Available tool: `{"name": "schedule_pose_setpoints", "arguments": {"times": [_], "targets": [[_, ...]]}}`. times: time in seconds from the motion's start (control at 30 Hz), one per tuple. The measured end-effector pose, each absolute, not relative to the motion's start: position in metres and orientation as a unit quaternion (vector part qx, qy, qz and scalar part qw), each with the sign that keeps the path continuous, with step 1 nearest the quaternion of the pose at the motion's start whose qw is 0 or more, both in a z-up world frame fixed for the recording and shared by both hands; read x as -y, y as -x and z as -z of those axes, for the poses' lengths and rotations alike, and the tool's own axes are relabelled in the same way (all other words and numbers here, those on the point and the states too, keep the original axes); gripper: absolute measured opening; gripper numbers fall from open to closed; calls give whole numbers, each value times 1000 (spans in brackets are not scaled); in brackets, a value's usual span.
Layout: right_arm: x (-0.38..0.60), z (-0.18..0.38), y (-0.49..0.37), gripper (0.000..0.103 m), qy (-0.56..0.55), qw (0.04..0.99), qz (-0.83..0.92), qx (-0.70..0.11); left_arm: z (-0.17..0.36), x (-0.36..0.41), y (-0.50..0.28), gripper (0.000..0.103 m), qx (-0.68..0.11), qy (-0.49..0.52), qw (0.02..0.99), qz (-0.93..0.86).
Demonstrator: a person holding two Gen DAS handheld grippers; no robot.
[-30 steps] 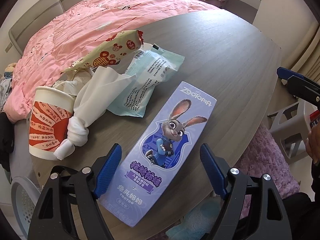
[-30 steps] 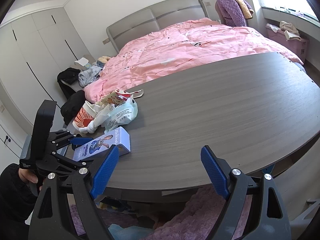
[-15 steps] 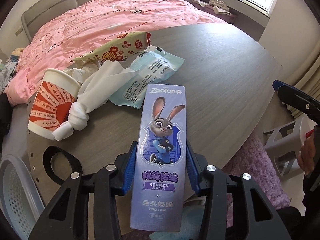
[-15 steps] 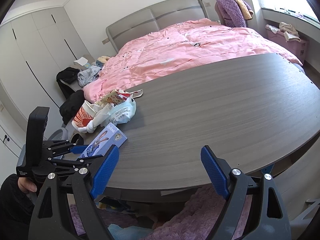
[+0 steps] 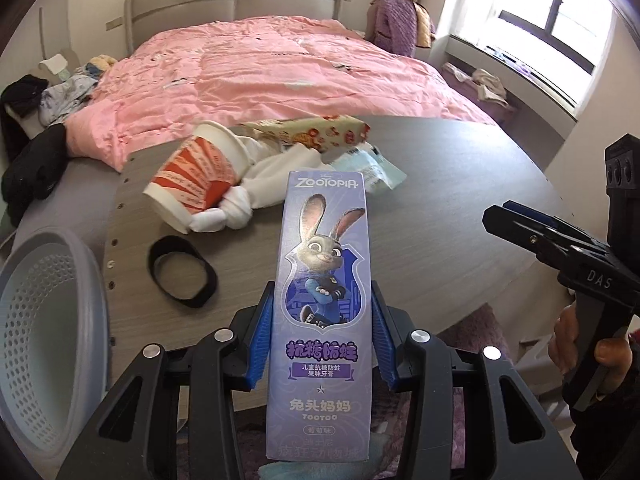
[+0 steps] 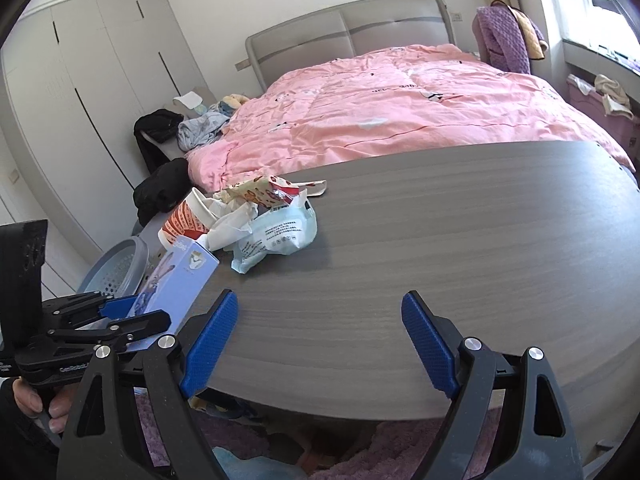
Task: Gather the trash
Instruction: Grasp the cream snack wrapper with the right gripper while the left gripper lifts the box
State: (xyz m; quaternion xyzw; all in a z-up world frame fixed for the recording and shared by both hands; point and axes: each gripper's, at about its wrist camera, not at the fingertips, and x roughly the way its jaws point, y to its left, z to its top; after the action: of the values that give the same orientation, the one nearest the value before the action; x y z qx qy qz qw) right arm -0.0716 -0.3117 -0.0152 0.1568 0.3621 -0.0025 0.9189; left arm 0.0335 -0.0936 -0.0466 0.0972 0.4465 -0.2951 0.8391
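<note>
Centrally, in the left wrist view, your left gripper [image 5: 322, 344] has its jaws clamped on the long sides of the purple toothpaste box [image 5: 322, 304], blue pads pressed to both edges. The box is lifted clear of the grey wood surface [image 5: 440, 220] and points away from the camera. In the right wrist view the same box [image 6: 176, 284] sits tilted in the left gripper [image 6: 124, 312], above the near left edge of the surface.

Beyond the box, the remaining trash lies in a cluster near the far left edge: a red-and-white paper cup [image 5: 196, 176] on its side, a knotted white tissue [image 5: 256, 192] touching it, a printed snack wrapper [image 5: 316, 132] behind, and a pale blue wipes packet [image 5: 372, 168] just beside the tissue. A black ring [image 5: 182, 272] lies flat nearer the edge.

A perforated grey basket [image 5: 44, 344] stands off the surface, at the left.

Your right gripper [image 6: 318, 344] has its jaws spread wide with nothing between them, over the near edge of the surface. A pink bed [image 6: 400, 120] lies behind.
</note>
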Motion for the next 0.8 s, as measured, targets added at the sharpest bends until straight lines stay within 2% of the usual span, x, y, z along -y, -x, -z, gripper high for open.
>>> {"name": "schedule_pose_setpoints", "arguments": {"times": [0.4,0.8], "targets": [[277,0,-38,82,-43,916,-84,-390,7,36,-45,42,-385,-29,915,117],[259,21,-98,70,21,894,-96,-436,6,13,-50,43,-373,-19,927,45]]}}
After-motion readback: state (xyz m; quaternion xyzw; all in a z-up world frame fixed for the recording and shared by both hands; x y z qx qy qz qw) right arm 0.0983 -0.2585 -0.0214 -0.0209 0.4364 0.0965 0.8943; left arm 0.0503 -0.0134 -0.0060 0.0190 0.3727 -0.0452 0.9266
